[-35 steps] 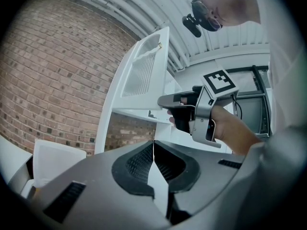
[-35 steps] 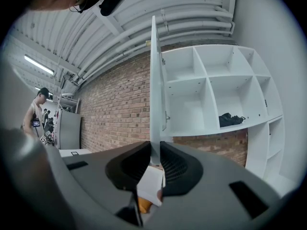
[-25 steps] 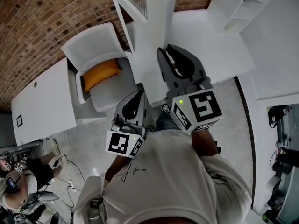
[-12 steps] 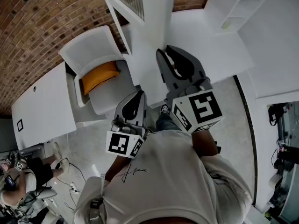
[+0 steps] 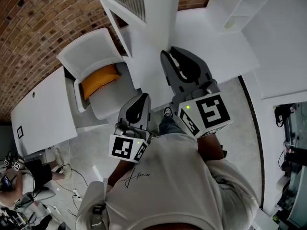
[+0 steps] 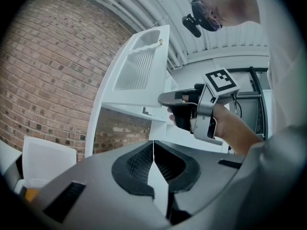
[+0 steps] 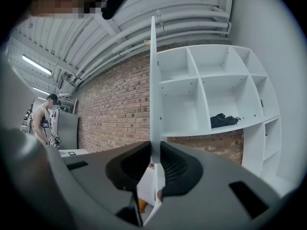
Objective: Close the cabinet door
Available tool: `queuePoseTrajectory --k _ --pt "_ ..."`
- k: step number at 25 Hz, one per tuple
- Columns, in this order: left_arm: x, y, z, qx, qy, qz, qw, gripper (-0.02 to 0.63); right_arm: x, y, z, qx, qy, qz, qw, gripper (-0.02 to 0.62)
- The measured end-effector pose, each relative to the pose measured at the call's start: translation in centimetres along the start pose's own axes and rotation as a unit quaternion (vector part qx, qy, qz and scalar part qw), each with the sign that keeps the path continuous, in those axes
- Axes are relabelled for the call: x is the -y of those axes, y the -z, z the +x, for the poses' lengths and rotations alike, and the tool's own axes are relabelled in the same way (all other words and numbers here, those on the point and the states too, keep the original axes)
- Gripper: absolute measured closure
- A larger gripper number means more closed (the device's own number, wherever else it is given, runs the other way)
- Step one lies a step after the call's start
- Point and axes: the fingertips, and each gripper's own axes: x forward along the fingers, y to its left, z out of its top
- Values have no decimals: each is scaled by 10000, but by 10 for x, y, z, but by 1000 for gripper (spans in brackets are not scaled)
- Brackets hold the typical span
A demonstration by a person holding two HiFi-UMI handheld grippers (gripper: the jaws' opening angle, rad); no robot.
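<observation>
The white cabinet door (image 5: 160, 37) with a louvered panel stands swung out from the white shelf cabinet (image 5: 235, 8). My right gripper (image 5: 171, 51) is shut on the door's free edge. In the right gripper view that edge (image 7: 154, 80) runs straight up between the pads of the right gripper (image 7: 154, 157). My left gripper (image 5: 144, 97) hangs lower and nearer my body, shut with nothing in it. The left gripper view shows its own jaws (image 6: 153, 147) meeting, and beyond them the door (image 6: 139, 75) with the right gripper (image 6: 168, 102) clamped on it.
A white chair with an orange cushion (image 5: 98, 78) stands left of the door, next to a white table (image 5: 43, 109). A dark item (image 7: 224, 120) lies on one cabinet shelf. Another person (image 5: 19, 181) sits at the lower left, and cables lie on the floor.
The door, chair and table have drifted slightly left in the head view. Both grippers hold the same places, and the right one keeps its grip on the door.
</observation>
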Motion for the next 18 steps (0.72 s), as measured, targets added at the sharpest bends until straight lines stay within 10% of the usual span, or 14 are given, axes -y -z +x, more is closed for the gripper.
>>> queuePoseTrajectory --k 18 --pt "3 4 27 -36 120 -38 9999 589 23 1 -1 -50 -62 24 10000 528"
